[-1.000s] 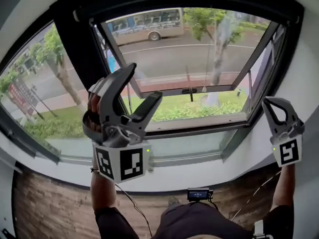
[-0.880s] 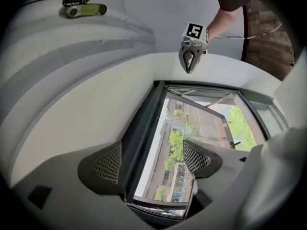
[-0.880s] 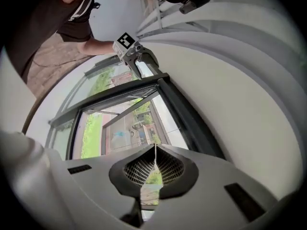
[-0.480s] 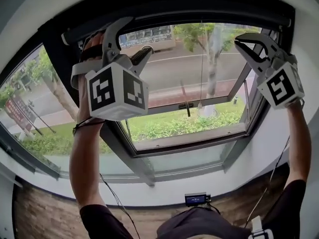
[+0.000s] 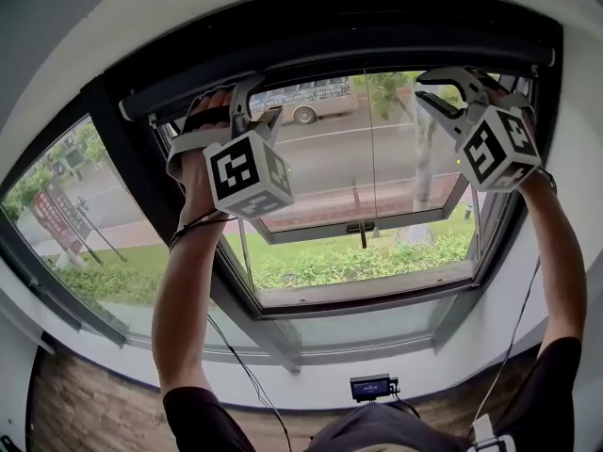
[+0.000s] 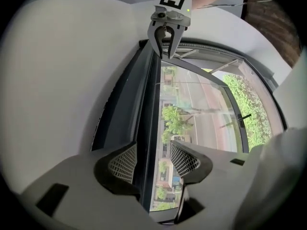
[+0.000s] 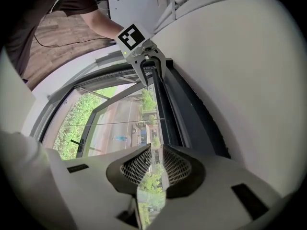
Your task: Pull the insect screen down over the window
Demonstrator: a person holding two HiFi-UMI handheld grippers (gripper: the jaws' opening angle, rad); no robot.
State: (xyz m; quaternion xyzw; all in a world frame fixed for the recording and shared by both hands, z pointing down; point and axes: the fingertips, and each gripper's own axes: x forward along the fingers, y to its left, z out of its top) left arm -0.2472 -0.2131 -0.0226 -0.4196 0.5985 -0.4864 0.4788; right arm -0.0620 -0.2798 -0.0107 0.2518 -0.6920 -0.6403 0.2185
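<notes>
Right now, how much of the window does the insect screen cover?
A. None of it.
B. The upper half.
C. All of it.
A: the street and the grass show clear through the whole window, and no mesh hangs below the dark rail at its top.

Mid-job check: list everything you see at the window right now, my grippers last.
top rail: one, black, across the window head
window sash: one, dark frame, tilted open outward
thin cord: one, hanging mid-window
bus: one, pale, on the road outside
small device: one, black, low centre
left gripper: grey, jaws just been closing, rail between them, not clamped
right gripper: grey, jaws just been opening, narrow gap, nothing between
</notes>
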